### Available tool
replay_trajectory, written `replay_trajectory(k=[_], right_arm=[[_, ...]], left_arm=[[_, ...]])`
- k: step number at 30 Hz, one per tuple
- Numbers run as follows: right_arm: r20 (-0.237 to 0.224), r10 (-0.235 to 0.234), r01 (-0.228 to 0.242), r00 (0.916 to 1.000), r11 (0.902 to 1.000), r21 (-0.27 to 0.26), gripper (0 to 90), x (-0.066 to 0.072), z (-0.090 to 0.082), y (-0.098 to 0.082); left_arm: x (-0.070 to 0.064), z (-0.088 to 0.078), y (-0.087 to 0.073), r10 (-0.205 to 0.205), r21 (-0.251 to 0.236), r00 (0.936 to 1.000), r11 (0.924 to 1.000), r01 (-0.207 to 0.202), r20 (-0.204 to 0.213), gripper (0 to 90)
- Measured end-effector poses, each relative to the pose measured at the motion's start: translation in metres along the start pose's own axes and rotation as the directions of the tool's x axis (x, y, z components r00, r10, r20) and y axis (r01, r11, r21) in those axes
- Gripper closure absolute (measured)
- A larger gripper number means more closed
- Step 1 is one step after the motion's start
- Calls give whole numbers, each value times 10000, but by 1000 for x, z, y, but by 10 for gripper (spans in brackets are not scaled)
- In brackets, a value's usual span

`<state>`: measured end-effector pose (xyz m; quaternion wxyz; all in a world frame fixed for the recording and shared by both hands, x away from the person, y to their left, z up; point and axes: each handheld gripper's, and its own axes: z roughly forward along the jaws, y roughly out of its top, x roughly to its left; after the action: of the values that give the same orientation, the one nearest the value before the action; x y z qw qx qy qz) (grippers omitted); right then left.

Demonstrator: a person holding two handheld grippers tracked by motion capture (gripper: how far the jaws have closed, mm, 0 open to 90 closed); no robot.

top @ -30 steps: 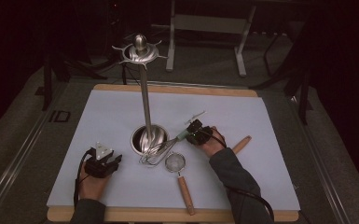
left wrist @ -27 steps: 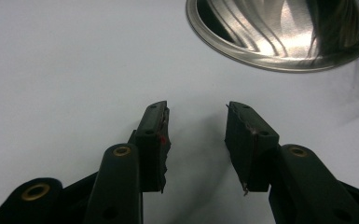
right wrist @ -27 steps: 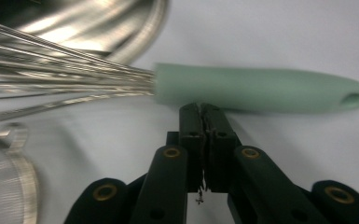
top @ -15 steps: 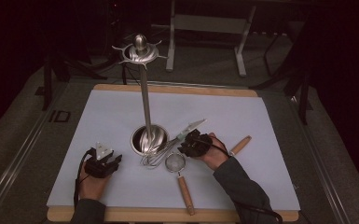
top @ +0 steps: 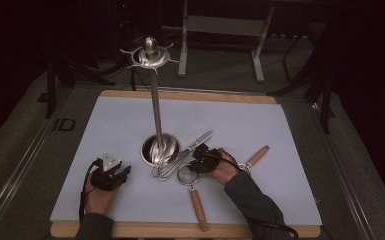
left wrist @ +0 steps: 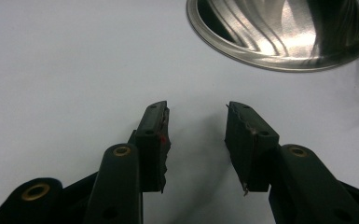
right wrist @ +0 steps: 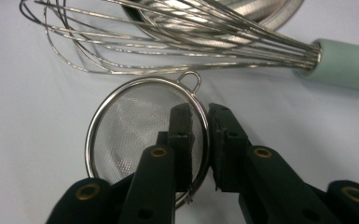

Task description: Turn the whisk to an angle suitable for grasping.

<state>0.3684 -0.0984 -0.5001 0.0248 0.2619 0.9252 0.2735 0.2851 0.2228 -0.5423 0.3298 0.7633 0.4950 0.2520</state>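
White paper covers the wooden table (top: 130, 231). At left, the left gripper (left wrist: 196, 119) rests with jaws spread and nothing between them, near the steel stand's round base (left wrist: 279, 35). Rightward, the right gripper (right wrist: 199, 116) has just been closing its jaws on the rim of the small round wire-mesh strainer (right wrist: 135, 133), which lies just beside the wire whisk with a pale green handle (right wrist: 177, 39).

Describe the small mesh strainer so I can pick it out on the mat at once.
Start at the tall steel stand on the white mat. In front of its round base lies a wire whisk; the strainer sits just beside it, under the right gripper. It alone has a round mesh bowl and a wooden handle.
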Motion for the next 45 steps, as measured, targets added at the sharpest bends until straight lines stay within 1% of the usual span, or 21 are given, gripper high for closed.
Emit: replay_trajectory(k=[9,13,15,17,21,22,26,27,28,30,31,32,34,35,36,37,38,39,40,41,45], right_arm=[[497,812,-778,9955,9947,-672,842,-23,-28,-17],[1088,1952,-1805,9747,9747,-1319,845,-51,-47,-30],[1384,2748,-2497,9515,9525,-1744,846,-70,-56,-39],[1718,3608,-3242,9167,9229,-2078,846,-89,-63,-49],[2456,5112,-4453,8236,8511,-2782,844,-121,-73,-71],[2756,5322,-4604,8005,8404,-2858,842,-126,-74,-75],[3953,5542,-4690,7325,8317,-2970,831,-140,-78,-89],[4097,5610,-4759,7193,8276,-2976,826,-142,-79,-92],[4207,5594,-4792,7142,8289,-2887,819,-144,-79,-94],[4663,5306,-4668,7078,8468,-2551,767,-145,-76,-97],[4663,5306,-4668,7078,8468,-2551,767,-145,-76,-97],[4895,5093,-4455,7078,8596,-2503,710,-140,-78,-97],[4998,4973,-4215,7091,8673,-2649,670,-133,-80,-91],[5035,4854,-4027,7148,8743,-2711,656,-127,-80,-87],[4947,4733,-3846,7289,8809,-2760,653,-122,-80,-83],[4947,4733,-3846,7289,8809,-2760,653,-122,-80,-83],[4838,4559,-3501,7470,8885,-2967,631,-109,-81,-72],[4838,4559,-3501,7470,8885,-2967,631,-109,-81,-72],[4542,4412,-3255,7740,8925,-3122,626,-98,-79,-63],[4562,4252,-3089,7817,8995,-3091,626,-93,-77,-58],[4719,3877,-2733,7918,9159,-2941,626,-80,-70,-45]], left_arm=[[0,0,0,13,-10,10000,10000,-13,-22,595],[0,0,0,13,-10,10000,10000,-13,-25,595],[0,0,0,15,-12,10000,10000,-15,-24,595],[0,0,0,15,-10,10000,10000,-15,-24,595],[0,0,0,5,0,10000,10000,-5,-15,594],[0,0,0,6,0,10000,10000,-6,-15,594],[0,0,0,6,-5,10000,10000,-6,-20,594],[0,0,0,7,-7,10000,10000,-7,-21,594],[0,0,0,10,-12,10000,10000,-10,-32,594],[0,0,0,9,-9,10000,10000,-9,-27,594],[0,0,0,9,-9,10000,10000,-9,-27,594],[0,0,0,5,-6,10000,10000,-5,-22,594],[0,0,0,9,-10,10000,10000,-9,-30,594],[0,0,0,9,-10,10000,10000,-9,-30,593],[-1,0,0,16,-17,10000,10000,-17,-42,593],[-1,0,0,16,-17,10000,10000,-17,-42,593],[-1,0,0,25,-21,10000,10000,-25,-59,593],[-1,0,0,25,-21,10000,10000,-25,-59,593],[-1,0,0,36,-21,10000,10000,-36,-63,593],[-1,0,0,36,-21,10000,10000,-36,-63,593],[-1,0,0,38,-36,10000,10000,-38,-52,593]])
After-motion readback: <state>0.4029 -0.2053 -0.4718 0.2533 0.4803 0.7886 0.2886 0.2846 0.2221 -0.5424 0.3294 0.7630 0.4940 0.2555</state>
